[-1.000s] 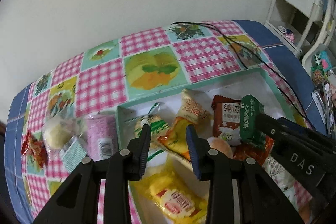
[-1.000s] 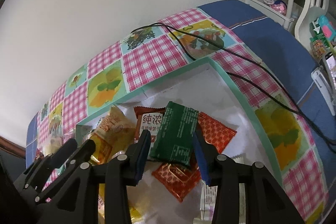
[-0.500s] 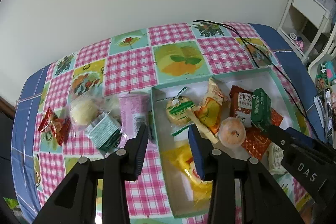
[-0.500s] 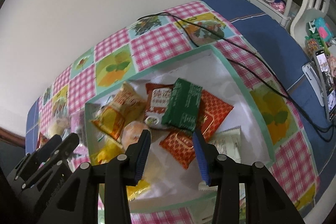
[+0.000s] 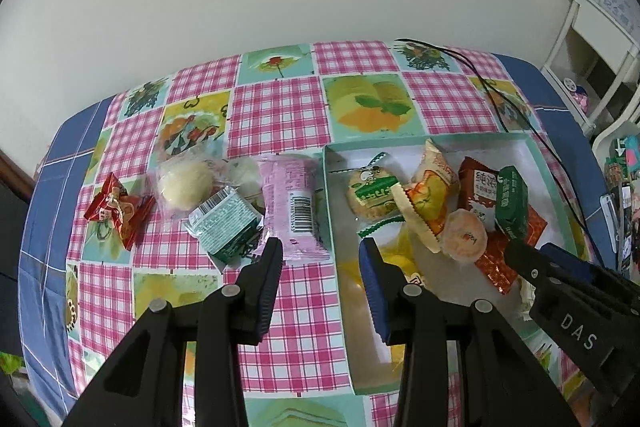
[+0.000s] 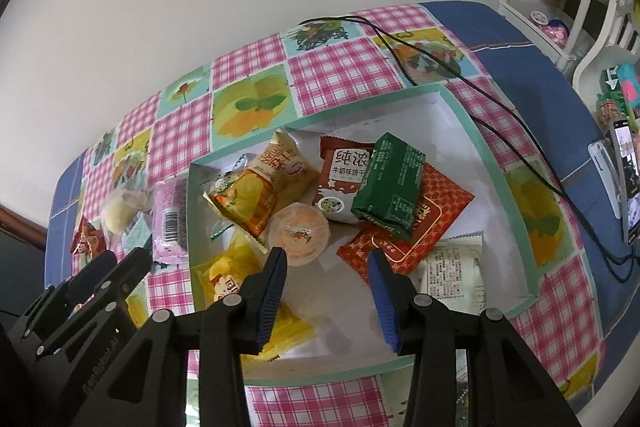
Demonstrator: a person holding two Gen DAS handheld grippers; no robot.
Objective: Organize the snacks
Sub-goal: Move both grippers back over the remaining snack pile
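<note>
Left wrist view: left hand-held gripper spread, empty, jaws just widening.
Right hand-held gripper: spread, empty.
Box: on worktop, holding the green packet.
Pink packet: outside, beside box.

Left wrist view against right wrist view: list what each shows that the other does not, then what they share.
Only the left wrist view shows the green-and-white packet in full on the cloth, clear of the box.

Only the right wrist view shows the white printed packet at the box's near right corner, and a phone standing off the table's edge.

Both show the teal box, the pink packet outside it, the red packet, the dark green packet, the round orange jelly cup, the black cable, and both grippers empty.
</note>
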